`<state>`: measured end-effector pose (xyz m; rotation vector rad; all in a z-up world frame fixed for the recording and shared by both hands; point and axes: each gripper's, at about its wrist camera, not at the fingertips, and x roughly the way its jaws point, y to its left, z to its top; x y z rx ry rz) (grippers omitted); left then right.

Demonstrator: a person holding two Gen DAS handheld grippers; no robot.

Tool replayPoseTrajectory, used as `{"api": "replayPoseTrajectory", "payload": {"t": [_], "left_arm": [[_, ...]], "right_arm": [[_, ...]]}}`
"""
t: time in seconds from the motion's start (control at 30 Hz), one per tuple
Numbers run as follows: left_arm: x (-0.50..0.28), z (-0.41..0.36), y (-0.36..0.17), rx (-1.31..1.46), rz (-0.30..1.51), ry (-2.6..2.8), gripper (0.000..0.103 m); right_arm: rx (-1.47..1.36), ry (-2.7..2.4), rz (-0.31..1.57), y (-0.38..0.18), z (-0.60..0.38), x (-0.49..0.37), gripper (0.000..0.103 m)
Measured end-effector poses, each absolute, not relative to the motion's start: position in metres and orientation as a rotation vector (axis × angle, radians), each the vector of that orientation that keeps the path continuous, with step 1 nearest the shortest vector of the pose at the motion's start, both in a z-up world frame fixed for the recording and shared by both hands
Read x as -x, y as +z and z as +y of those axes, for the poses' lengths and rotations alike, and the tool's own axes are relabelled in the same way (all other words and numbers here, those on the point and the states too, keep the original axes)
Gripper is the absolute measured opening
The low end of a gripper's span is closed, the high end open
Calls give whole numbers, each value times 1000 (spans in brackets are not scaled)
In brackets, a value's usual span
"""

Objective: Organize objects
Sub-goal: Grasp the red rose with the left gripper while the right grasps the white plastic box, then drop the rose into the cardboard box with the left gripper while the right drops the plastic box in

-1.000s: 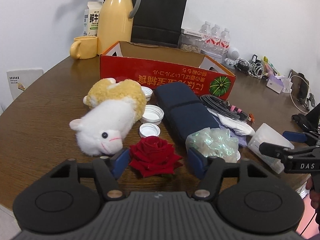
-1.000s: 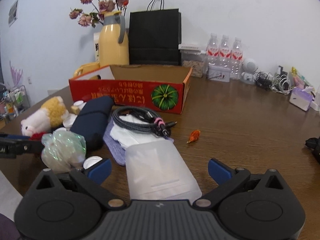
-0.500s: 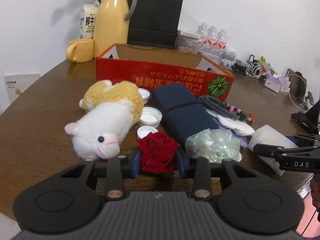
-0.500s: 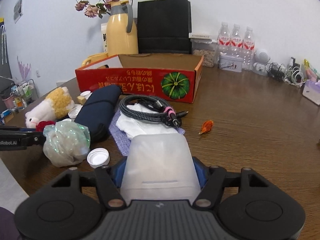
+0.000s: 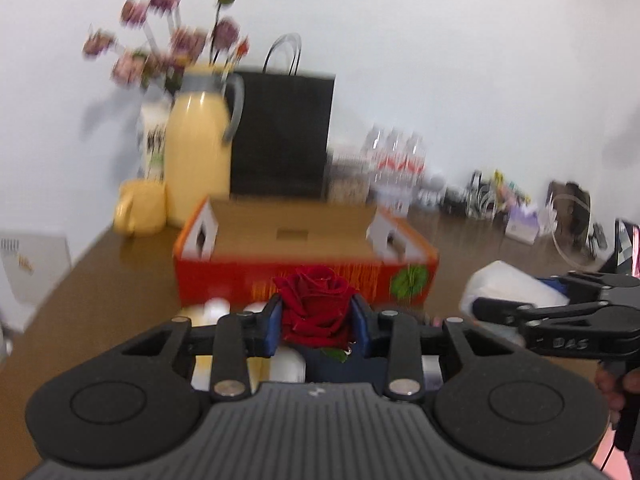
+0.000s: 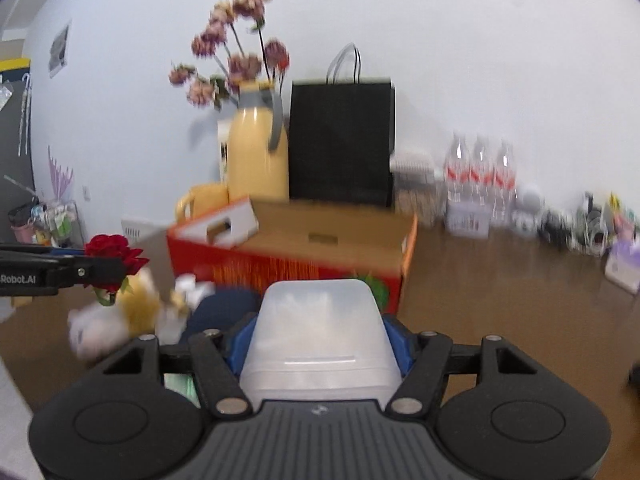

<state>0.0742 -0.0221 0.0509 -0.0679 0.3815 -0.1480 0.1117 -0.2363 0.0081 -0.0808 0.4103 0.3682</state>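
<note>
My left gripper (image 5: 317,320) is shut on a red rose (image 5: 314,304) and holds it in the air in front of the open red cardboard box (image 5: 304,276). The rose also shows in the right wrist view (image 6: 114,254), clamped at the left. My right gripper (image 6: 320,342) is shut on a translucent white plastic container (image 6: 320,336), lifted off the table before the same box (image 6: 292,264). In the left wrist view the container (image 5: 508,288) shows at the right. Both views are blurred.
A yellow thermos (image 5: 198,156), a yellow mug (image 5: 140,208), a black paper bag (image 5: 280,136) and water bottles (image 5: 394,160) stand behind the box. A plush alpaca (image 6: 116,316) and a dark blue pouch (image 6: 220,312) lie on the brown table (image 6: 500,300). Cables and small items line the far right.
Both grippers, which closed on the rose and the container, have lifted them off the table and moved toward the red box.
</note>
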Motion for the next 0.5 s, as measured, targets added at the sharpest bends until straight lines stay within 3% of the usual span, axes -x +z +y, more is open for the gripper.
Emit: {"api": "replayPoseTrajectory", "payload": {"t": [0.23,0.5], "left_arm": [[-157,-34,91,46,367,-120,36],[-268,-27,72,79,546,-27,35]], "right_arm": [[48,340,323,49,-203,-184,64],[26,273,445,29,-174,-285,64]]}}
